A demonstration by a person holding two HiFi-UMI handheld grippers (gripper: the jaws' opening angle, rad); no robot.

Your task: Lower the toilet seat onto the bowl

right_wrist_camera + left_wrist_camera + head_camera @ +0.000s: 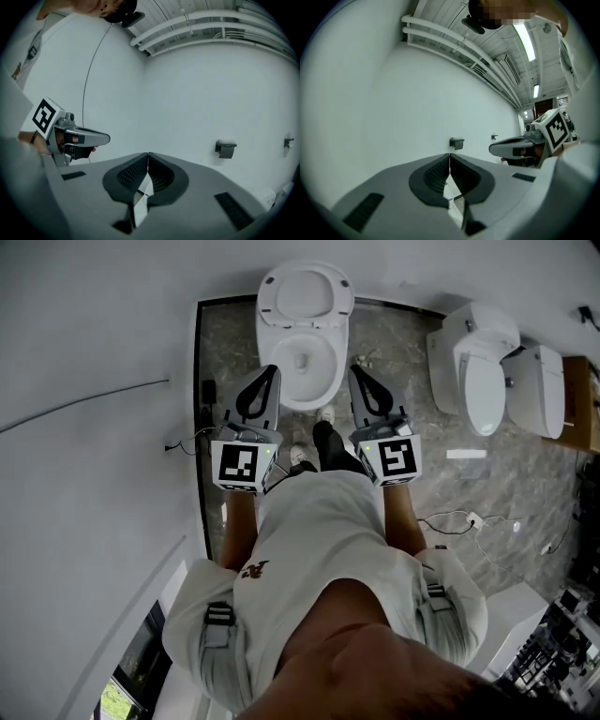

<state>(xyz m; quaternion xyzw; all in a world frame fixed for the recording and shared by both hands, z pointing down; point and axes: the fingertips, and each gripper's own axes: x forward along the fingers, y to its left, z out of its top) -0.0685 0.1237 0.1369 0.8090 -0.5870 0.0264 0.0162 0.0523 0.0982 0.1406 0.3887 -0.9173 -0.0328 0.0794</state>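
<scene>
We hold two tongs, left gripper (271, 370) and right gripper (357, 372), both pinched together and empty. We count three toilets: the near toilet (274, 345) at twelve o'clock with its seat (305, 292) raised, and a second toilet (475, 367) and third toilet (537, 390) at two o'clock.

grey marbled floor (405, 341), white toilet (302, 341), second toilet (480, 371), perhaps cables (452, 517)

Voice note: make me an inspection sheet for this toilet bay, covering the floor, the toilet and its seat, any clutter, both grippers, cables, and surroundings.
Surface: grey marbled floor.
Job's things: toilet seat is raised, not yet lowered; the bowl is open below it.
Clutter: flat white piece on the floor at the right.
Grippers: left gripper and right gripper are both shut and empty, one on each side of the bowl in the head view.
Cables: white lead lies on the floor at the right; dark lead runs by the left wall.
Surroundings: two other toilets at the right; wall holder.
</scene>
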